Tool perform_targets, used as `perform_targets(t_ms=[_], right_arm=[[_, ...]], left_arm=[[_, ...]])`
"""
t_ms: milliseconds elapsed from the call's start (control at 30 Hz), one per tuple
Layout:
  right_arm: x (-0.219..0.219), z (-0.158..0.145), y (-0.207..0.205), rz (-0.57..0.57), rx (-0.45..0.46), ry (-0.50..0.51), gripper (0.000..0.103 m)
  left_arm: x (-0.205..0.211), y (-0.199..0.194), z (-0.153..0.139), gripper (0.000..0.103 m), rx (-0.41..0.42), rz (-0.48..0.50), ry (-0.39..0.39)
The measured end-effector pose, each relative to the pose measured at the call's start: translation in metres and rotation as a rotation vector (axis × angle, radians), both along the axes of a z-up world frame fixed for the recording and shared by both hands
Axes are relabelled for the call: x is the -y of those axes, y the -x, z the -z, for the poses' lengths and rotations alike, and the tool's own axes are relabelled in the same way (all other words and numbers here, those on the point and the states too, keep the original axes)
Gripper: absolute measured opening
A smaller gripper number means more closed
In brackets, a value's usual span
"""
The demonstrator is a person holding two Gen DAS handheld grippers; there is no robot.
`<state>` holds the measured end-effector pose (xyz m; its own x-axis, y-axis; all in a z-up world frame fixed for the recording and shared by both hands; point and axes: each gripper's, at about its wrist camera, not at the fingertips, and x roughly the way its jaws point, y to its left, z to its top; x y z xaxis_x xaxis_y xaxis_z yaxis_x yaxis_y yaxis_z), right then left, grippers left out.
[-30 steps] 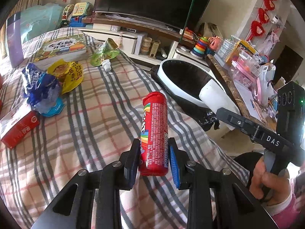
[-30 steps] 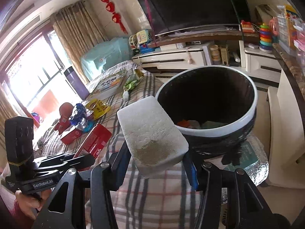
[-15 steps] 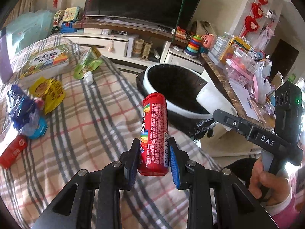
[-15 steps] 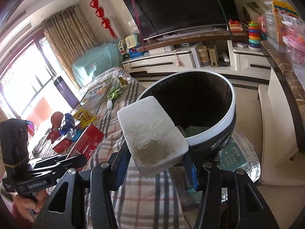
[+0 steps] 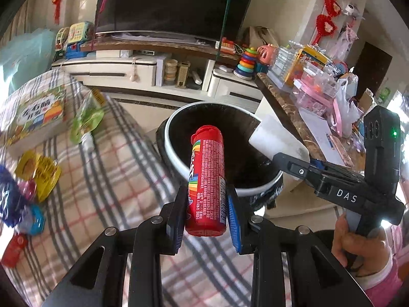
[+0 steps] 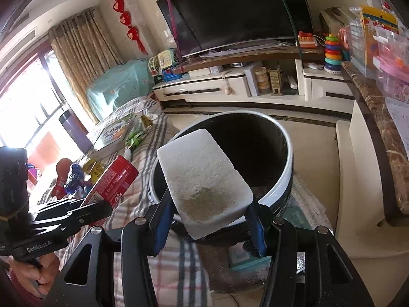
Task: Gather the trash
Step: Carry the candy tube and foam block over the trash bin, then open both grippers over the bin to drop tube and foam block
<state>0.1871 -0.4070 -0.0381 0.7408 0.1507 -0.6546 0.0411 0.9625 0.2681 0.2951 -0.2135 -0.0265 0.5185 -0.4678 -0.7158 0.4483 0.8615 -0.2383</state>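
Left wrist view first: a red candy tube (image 5: 206,184) is being squeezed between the pads of the left gripper (image 5: 206,215), jaws only narrowly apart and pressed on its lower half, cap end pointing up toward 12 o'clock. The tube's top half is being held in front of the black bin with the white rim (image 5: 176,158), which is sitting just off the edge of the plaid blanket (image 5: 107,179). Over at 3 o'clock, the right gripper (image 5: 286,153) is being held by a hand (image 5: 358,245), with a white foam block (image 5: 276,140) being carried over the bin's right rim. Leftover trash is lying at 9 o'clock on the blanket: a yellow wrapper (image 5: 41,174), a blue wrapper (image 5: 10,204), plus a green pouch (image 5: 87,120) up at 10 o'clock next to a kids' book (image 5: 35,112). Right wrist view: the foam block (image 6: 204,176) is being gripped at its near end by the right gripper (image 6: 207,220), jaws about halfway apart and clamped on both sides, with a brownish smudge showing on top. The block is being held right in front of the bin (image 6: 286,174) opening. At 9 o'clock the left gripper (image 6: 94,207) is being seen with the red tube (image 6: 112,179) sticking out of it, blanket (image 6: 168,276) underneath.
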Motion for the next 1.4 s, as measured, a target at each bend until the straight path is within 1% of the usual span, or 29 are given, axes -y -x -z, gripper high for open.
perform_targets(t_ms=[333, 700, 867, 900, 967, 1000, 1033, 1200, 1267, 1300, 1333, 1400], right_arm=[[0.014, -0.001, -0.022, 0.009, -0.027, 0.045, 0.053], [0.024, 0.003, -0.037, 0.019, -0.056, 0.059, 0.053], [0.026, 0.005, -0.044, 0.018, -0.072, 0.069, 0.054], [0.027, 0.005, -0.046, 0.017, -0.074, 0.072, 0.055], [0.026, 0.006, -0.048, 0.012, -0.078, 0.074, 0.058], [0.027, 0.007, -0.049, 0.011, -0.077, 0.076, 0.06], [0.027, 0.007, -0.05, 0.012, -0.079, 0.077, 0.064], [0.028, 0.009, -0.047, 0.015, -0.076, 0.045, 0.071], [0.027, 0.007, -0.044, 0.015, -0.065, 0.037, 0.078], [0.025, 0.006, -0.042, 0.013, -0.059, 0.031, 0.083], [0.024, 0.005, -0.04, 0.009, -0.055, 0.026, 0.089], [0.018, 0.004, -0.036, -0.006, -0.041, 0.019, 0.094]], left_arm=[[0.025, -0.026, 0.005, 0.027, -0.001, 0.02, -0.03], [0.047, -0.05, 0.018, 0.027, -0.026, 0.031, -0.062], [0.054, -0.059, 0.02, 0.028, -0.034, 0.035, -0.059], [0.054, -0.061, 0.02, 0.029, -0.039, 0.032, -0.057], [0.053, -0.062, 0.02, 0.037, -0.05, 0.022, -0.044], [0.052, -0.062, 0.019, 0.044, -0.05, 0.017, -0.033], [0.05, -0.061, 0.019, 0.049, -0.047, 0.012, -0.029], [0.036, -0.052, 0.021, 0.054, -0.055, -0.011, -0.003], [0.026, -0.046, 0.022, 0.056, -0.059, -0.026, 0.008], [0.022, -0.043, 0.022, 0.059, -0.062, -0.035, 0.012], [0.016, -0.039, 0.022, 0.059, -0.062, -0.045, 0.018], [0.002, -0.027, 0.022, 0.061, -0.06, -0.07, 0.021]])
